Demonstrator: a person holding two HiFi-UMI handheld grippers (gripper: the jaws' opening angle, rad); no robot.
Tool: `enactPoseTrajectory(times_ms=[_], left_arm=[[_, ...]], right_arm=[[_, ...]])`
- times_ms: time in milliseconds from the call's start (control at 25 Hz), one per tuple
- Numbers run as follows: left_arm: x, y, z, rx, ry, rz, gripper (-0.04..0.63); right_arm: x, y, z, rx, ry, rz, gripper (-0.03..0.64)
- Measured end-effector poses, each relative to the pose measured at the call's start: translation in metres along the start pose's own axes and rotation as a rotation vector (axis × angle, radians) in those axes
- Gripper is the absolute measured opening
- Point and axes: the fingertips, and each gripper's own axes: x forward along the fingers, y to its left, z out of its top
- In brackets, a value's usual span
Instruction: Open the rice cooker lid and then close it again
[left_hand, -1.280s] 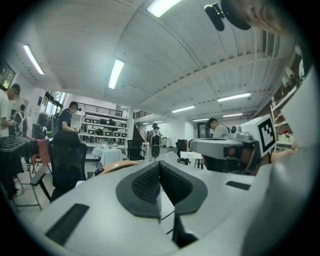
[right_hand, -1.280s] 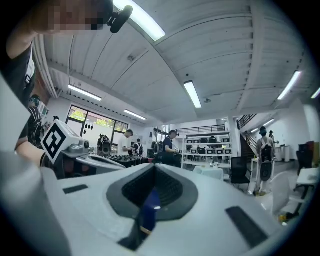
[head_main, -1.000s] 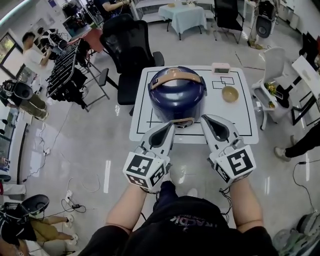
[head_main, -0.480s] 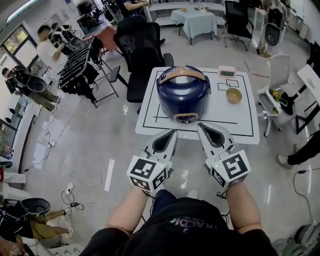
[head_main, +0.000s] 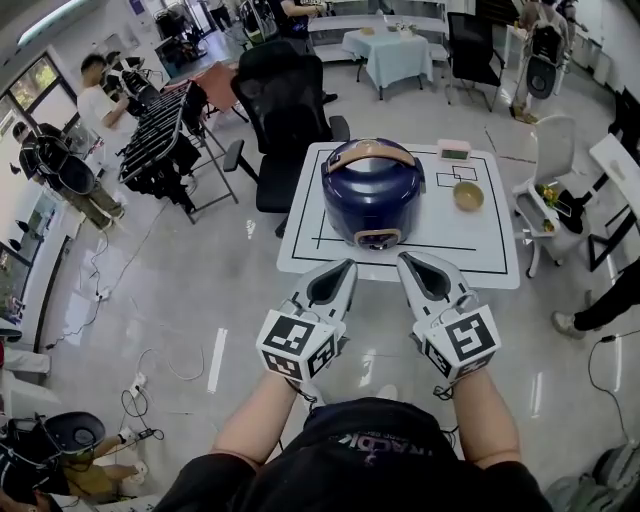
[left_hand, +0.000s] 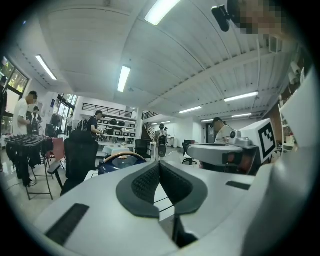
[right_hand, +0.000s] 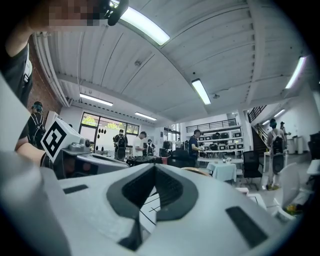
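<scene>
A dark blue rice cooker with a tan handle stands on the white table, its lid down. My left gripper is shut and empty, held just short of the table's near edge. My right gripper is beside it, also shut with nothing in it. Neither touches the cooker. In the left gripper view the cooker's top peeks over the closed jaws, with my left gripper pointing level. In the right gripper view my right gripper hides most of the cooker, and only a sliver of its handle shows.
A small wooden bowl and a pink timer sit at the table's far right. A black office chair stands behind the table, a white chair to the right. Several people stand around the room's edges.
Both grippers have drawn back from the cooker's front toward me, past the table's near edge. The cooker stays closed and unmoved.
</scene>
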Motion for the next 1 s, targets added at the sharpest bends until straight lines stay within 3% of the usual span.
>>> enactPoseTrajectory(times_ms=[1000], left_arm=[[-0.011, -0.017, 0.007, 0.007, -0.022, -0.012, 0.003]], right_arm=[[-0.014, 0.012, -0.002, 0.003, -0.004, -0.007, 0.000]])
